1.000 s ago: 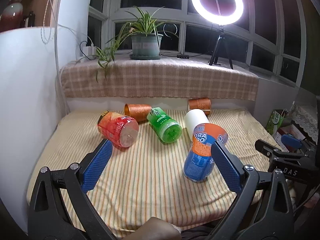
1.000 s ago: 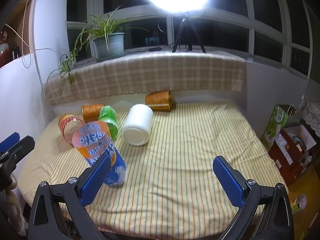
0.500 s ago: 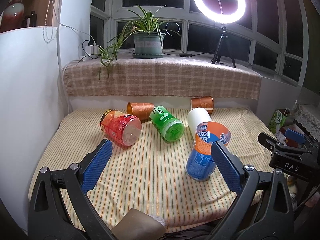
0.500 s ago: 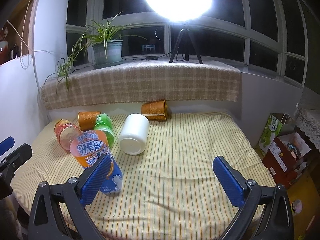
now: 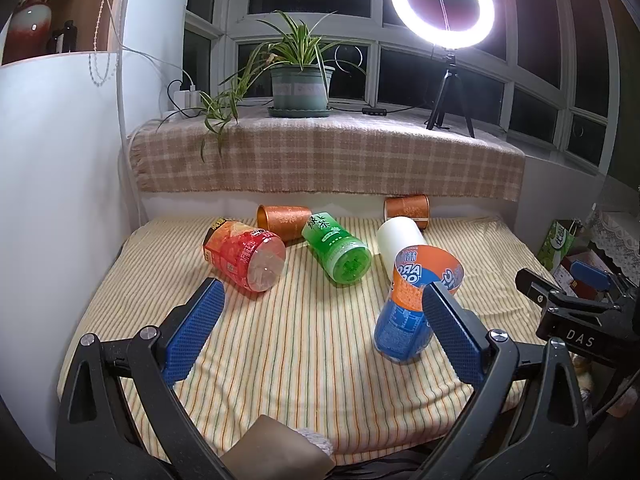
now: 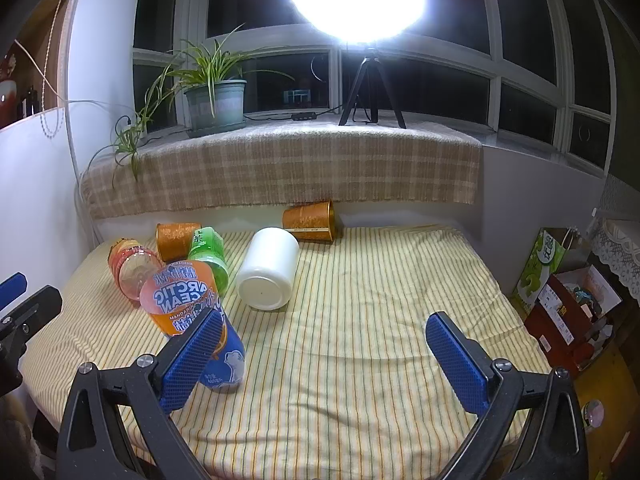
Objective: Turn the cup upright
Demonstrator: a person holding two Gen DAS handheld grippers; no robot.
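An orange and blue cup [image 5: 412, 308] stands upright on the striped cloth, leaning a little; it also shows in the right wrist view [image 6: 192, 312]. A red cup [image 5: 244, 256], a green cup [image 5: 336, 248], a white cup [image 5: 400, 240] and two copper cups [image 5: 280, 220] [image 5: 406, 208] lie on their sides behind it. My left gripper [image 5: 324, 328] is open and empty, its right finger just in front of the orange and blue cup. My right gripper [image 6: 324, 360] is open and empty, its left finger in front of that cup.
A checked cloth covers the window ledge [image 5: 328, 160] with a potted plant [image 5: 300, 84] and a ring light on a tripod [image 5: 444, 40]. A white wall [image 5: 60, 200] bounds the left side. Boxes and a green bag [image 6: 552, 268] stand on the floor at right.
Both grippers have drawn back and risen a little from the orange and blue cup, which stays standing. The other cups have not moved.
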